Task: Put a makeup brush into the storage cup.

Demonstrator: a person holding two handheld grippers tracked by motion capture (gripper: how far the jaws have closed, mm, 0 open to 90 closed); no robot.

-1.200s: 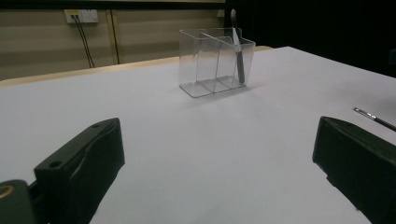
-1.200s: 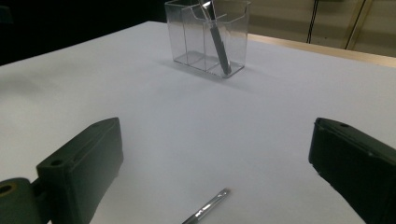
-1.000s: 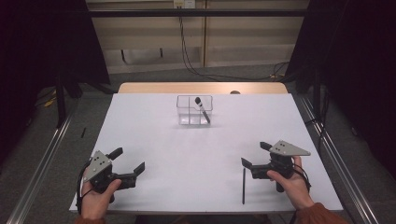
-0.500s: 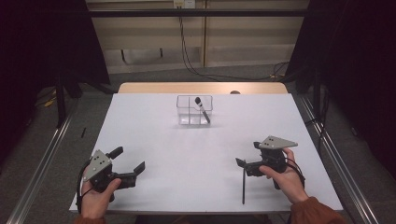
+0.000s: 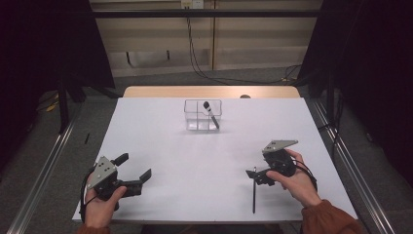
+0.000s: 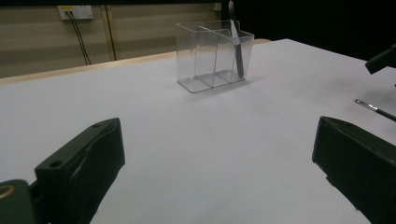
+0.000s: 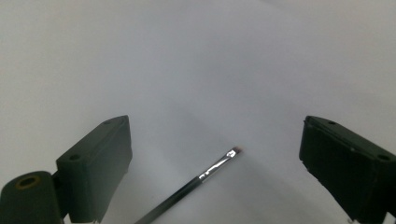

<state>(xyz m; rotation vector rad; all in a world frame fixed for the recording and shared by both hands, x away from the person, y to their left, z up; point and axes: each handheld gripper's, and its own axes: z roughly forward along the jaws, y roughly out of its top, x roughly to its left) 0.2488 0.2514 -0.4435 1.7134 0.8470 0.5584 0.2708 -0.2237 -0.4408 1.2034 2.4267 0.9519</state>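
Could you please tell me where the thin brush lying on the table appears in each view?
High view: brush lies lower right, by the right hand-held gripper.
Left gripper view: at the right edge.
Right gripper view: bottom centre, between open jaws.
Shared landmark: the white table.

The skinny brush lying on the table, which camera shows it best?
The right gripper view: the brush lies close up between the open right claw, its metal collar and tip clear. The high view shows its whole length but tiny and dark. The left gripper view catches just a thin end at the right edge.
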